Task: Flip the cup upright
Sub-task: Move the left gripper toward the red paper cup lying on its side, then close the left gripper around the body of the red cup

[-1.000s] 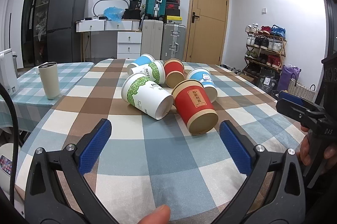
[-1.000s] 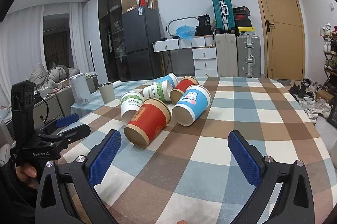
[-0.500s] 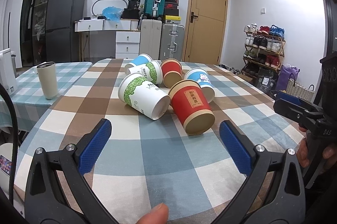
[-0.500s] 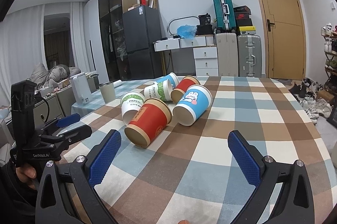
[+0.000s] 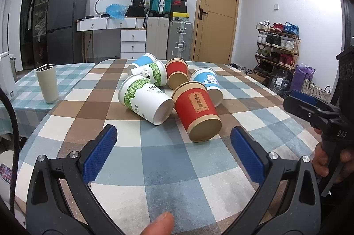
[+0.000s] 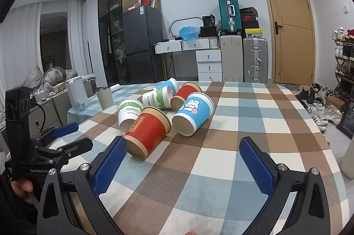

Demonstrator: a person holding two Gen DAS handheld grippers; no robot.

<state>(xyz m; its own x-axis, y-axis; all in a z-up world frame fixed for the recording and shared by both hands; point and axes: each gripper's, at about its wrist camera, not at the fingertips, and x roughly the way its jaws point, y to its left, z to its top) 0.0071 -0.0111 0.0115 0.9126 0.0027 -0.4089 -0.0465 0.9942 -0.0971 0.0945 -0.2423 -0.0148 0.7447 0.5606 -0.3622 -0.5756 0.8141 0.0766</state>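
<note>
Several paper cups lie on their sides in a cluster on the checkered table (image 5: 177, 159). Nearest is a red cup (image 5: 197, 111) (image 6: 148, 131), bottom toward me. Beside it lie a white cup with green leaves (image 5: 146, 96) (image 6: 129, 111) and a blue-and-white cartoon cup (image 5: 208, 84) (image 6: 193, 112). Behind them lie another green-leaf cup (image 5: 152, 74), a second red cup (image 5: 177, 72) and a blue cup (image 5: 141, 61). My left gripper (image 5: 173, 153) is open and empty, short of the cups. My right gripper (image 6: 183, 164) is open and empty, its left pad (image 6: 110, 163) close to the red cup.
A grey tumbler (image 5: 47, 83) stands upright on a second checkered table at the left, near a white appliance (image 6: 77, 93). The right gripper shows at the left wrist view's right edge (image 5: 316, 111). Suitcases, drawers, a fridge and a shoe rack (image 5: 276, 44) stand beyond the table.
Both grippers have moved slightly forward toward the cup cluster, so the cups look a little nearer. Both stay open. No cup has moved.
</note>
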